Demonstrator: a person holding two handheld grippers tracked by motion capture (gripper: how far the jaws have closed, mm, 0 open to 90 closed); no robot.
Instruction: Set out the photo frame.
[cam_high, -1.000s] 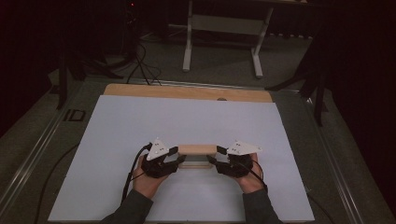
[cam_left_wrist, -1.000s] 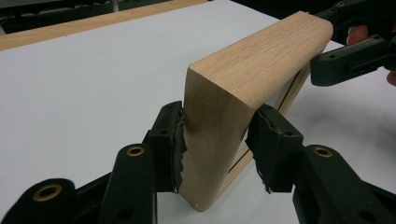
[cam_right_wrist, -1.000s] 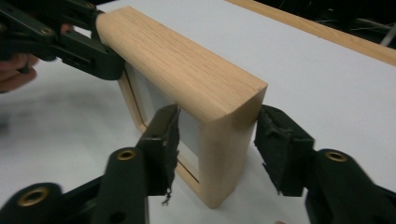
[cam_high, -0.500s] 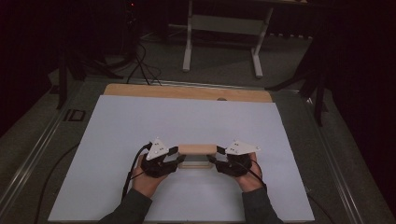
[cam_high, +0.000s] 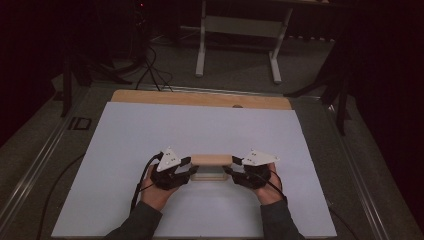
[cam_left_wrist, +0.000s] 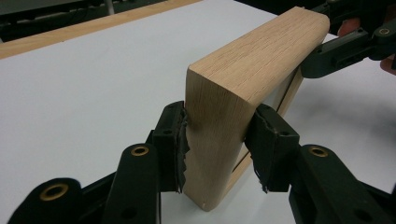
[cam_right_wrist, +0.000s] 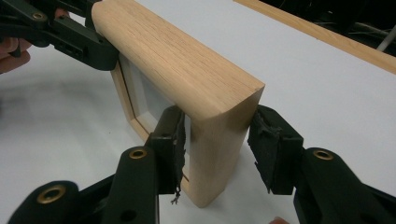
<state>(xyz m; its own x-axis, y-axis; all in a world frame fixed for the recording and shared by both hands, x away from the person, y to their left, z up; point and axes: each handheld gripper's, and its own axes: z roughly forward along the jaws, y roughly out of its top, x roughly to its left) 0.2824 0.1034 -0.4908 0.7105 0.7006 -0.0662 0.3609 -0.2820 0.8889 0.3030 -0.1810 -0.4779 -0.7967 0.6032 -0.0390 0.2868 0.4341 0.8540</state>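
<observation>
While both tongs, left (cam_left_wrist: 217, 140) and right (cam_right_wrist: 219, 144), clamp opposite ends of the wooden frame (cam_high: 211, 167) standing upright near the bench's (cam_high: 125, 130) front, keep pressure equal and move together.

Open white table surface (cam_high: 200, 130) is lying free all around, with the upright wooden frame (cam_high: 211, 161) standing as the sole obstacle, blocking the gap between left gripper (cam_high: 186, 169) and right gripper (cam_high: 234, 170).
</observation>
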